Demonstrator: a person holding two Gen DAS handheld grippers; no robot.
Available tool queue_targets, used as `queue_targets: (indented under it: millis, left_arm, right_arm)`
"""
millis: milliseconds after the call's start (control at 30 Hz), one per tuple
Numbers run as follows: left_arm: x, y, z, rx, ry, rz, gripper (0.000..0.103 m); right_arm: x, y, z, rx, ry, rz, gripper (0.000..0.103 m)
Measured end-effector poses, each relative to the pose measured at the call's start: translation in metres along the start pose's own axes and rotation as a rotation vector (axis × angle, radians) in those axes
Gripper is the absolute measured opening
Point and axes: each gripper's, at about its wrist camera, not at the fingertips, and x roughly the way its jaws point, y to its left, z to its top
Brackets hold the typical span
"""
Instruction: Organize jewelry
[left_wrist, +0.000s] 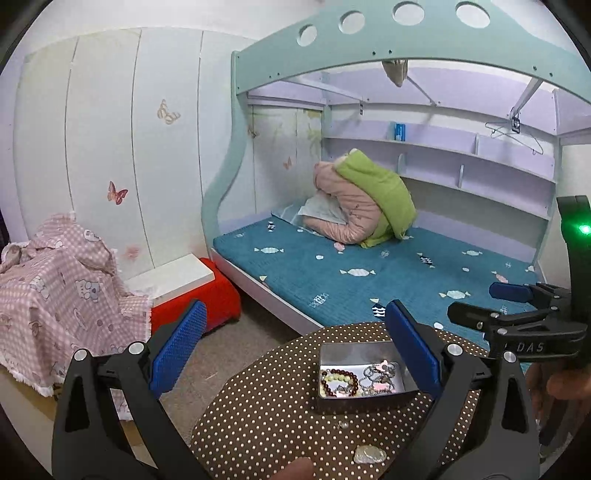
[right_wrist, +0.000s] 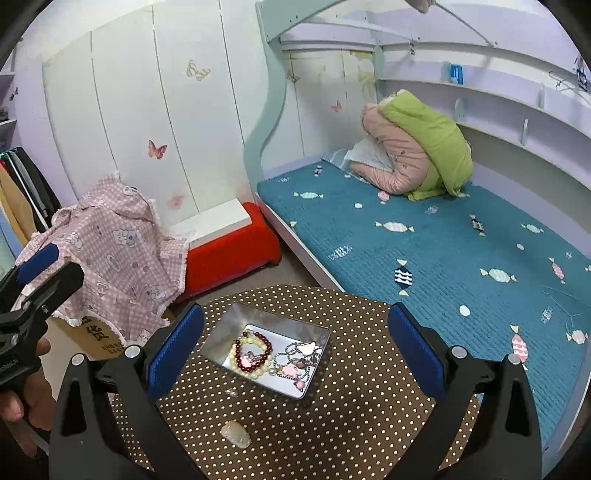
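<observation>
We are holding both grippers wide apart and empty above a small round table (right_wrist: 332, 424) covered in brown polka-dot cloth. In the right wrist view, the right gripper (right_wrist: 295, 354) is framing a shallow metal tin (right_wrist: 236, 317) sitting at about twelve o'clock, just ahead of the fingers. Inside it are lying a dark red bead bracelet (right_wrist: 255, 349), a pale bead bracelet (right_wrist: 236, 363) and tangled silver chains with pink charms (right_wrist: 299, 360). A pale oval pendant (right_wrist: 236, 435) and a tiny clear stone (right_wrist: 232, 392) are lying loose on the cloth at about seven o'clock from the tin, nearer to us. In the left wrist view, the left gripper (left_wrist: 295, 347) is hovering with the tin at about one o'clock. We are judging these pieces light, smooth and slippery; the pendant looks flat and possibly brittle, so pinching gently across its narrow edges seems best.
</observation>
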Motion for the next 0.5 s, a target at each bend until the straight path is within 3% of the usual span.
queue_targets:
  millis: [500]
  left_arm:
    - [-0.076, 0.022, -0.032, -0.084, -0.043, 0.019, 0.098]
  right_arm:
    - [-0.079, 0.019, -0.031, -0.018, -0.13, 0.012, 0.096]
